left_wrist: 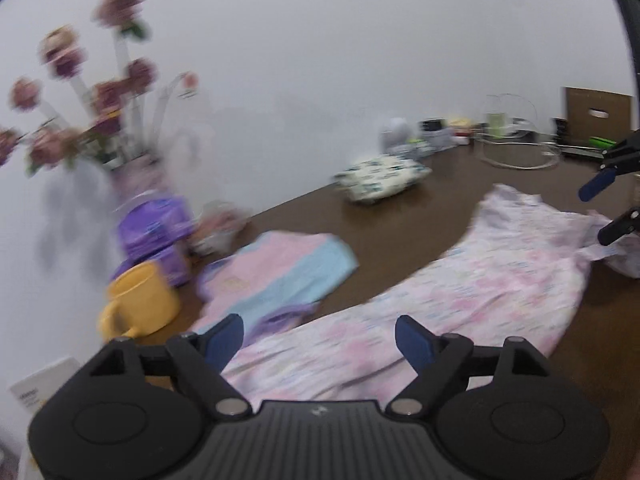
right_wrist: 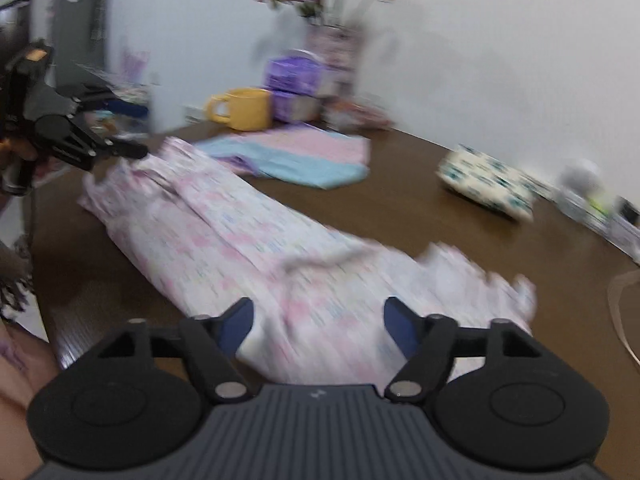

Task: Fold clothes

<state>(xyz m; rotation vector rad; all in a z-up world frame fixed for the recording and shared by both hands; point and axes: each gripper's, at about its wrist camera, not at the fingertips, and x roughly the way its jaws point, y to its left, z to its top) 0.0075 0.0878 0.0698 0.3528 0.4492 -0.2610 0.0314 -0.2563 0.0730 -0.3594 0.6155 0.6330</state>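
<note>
Pink-and-white printed cloth garment [right_wrist: 248,240], a long band already doubled lengthwise, lies flat on the dark brown wooden table [right_wrist: 400,200], just in front of the folded pink-and-blue striped cloth [right_wrist: 304,152], which appears finished. Its long axis runs from the left gripper [left_wrist: 320,340] to the right gripper [right_wrist: 318,320], one at each end. Both claws stand wide apart, holding nothing. Crosswise folds probably remain.

You have bare brown table [right_wrist: 400,184] between the long pink garment [right_wrist: 248,232] and the patterned pouch [right_wrist: 486,186]. Behind the garment, the folded pink-and-blue cloth [right_wrist: 304,156], yellow mug [right_wrist: 244,108] and flower vase [right_wrist: 332,52] block you.
</note>
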